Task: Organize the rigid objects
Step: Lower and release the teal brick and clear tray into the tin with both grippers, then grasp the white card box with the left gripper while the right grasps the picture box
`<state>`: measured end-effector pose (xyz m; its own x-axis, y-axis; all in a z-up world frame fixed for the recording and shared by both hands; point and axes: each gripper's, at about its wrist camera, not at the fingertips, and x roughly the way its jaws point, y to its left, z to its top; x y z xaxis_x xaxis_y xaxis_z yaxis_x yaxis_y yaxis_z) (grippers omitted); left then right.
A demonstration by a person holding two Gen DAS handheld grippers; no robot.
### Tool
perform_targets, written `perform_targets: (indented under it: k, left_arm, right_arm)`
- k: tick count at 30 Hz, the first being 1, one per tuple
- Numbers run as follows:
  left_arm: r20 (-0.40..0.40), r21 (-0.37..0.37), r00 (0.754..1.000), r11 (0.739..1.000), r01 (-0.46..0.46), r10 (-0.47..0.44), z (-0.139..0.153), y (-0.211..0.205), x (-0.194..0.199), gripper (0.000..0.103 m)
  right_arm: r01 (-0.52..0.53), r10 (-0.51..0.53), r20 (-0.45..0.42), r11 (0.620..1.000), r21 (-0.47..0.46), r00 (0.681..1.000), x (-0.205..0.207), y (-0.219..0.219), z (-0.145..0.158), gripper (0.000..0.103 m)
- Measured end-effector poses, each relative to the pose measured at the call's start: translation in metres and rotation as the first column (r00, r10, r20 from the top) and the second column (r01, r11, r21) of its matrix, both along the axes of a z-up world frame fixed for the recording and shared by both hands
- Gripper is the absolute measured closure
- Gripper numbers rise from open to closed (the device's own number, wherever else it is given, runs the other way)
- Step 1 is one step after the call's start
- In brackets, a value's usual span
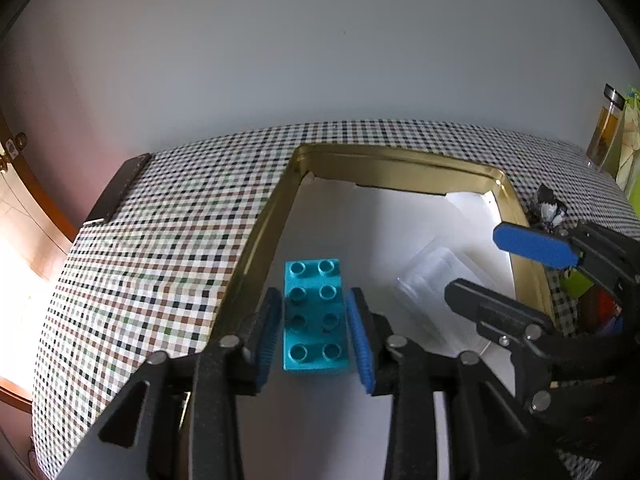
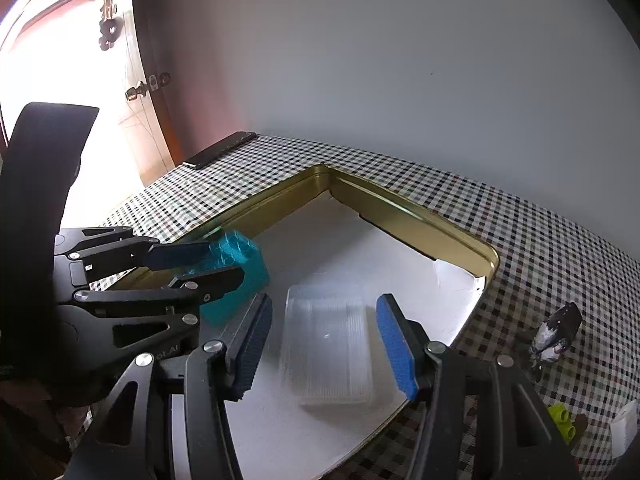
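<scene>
A teal studded brick (image 1: 315,316) lies in the gold tin tray (image 1: 264,216) on its white lining. My left gripper (image 1: 316,334) straddles the brick with a narrow gap on each side, jaws open. In the right wrist view the brick (image 2: 236,276) sits between the left gripper's fingers (image 2: 176,256). A clear plastic box (image 2: 326,340) lies flat in the tray (image 2: 400,216). My right gripper (image 2: 326,344) is open around it and stands apart from its sides. The box also shows in the left wrist view (image 1: 436,280), with the right gripper (image 1: 500,268) over it.
The tray rests on a checkered tablecloth (image 1: 160,248). A dark flat bar (image 1: 118,188) lies at the far left table edge. A black and white figure (image 2: 554,336), a lime green brick (image 2: 564,420) and a white item (image 2: 624,428) lie right of the tray. A jar (image 1: 606,128) stands far right.
</scene>
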<state>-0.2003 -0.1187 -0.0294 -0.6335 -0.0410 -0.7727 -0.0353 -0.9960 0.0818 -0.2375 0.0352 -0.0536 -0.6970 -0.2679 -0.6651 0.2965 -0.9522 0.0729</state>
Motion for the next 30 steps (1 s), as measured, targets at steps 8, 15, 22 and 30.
perform_targets:
  k: [8,15,22,30]
  left_arm:
    - [-0.078,-0.004,0.996,0.999,-0.037,0.037,0.011,-0.008,0.013,0.029]
    - [-0.208,0.001,0.976,0.997,-0.071,0.07,0.029,0.001,0.057,0.012]
    - [-0.332,0.019,0.943,1.0,-0.021,0.026,0.035,0.039,0.117,0.001]
    - [-0.347,0.017,0.934,0.995,0.095,-0.083,0.027,0.1,0.146,0.001]
  right_arm:
    - [0.03,-0.033,-0.034,0.996,-0.081,0.999,0.011,0.016,0.01,0.033]
    - [0.041,-0.049,-0.098,0.996,-0.083,0.994,0.054,0.027,0.025,0.031]
    - [0.191,-0.184,-0.236,0.982,0.007,0.954,0.138,0.077,0.032,0.018]
    - [0.368,-0.351,-0.198,0.928,0.055,0.915,0.178,0.148,0.012,0.015]
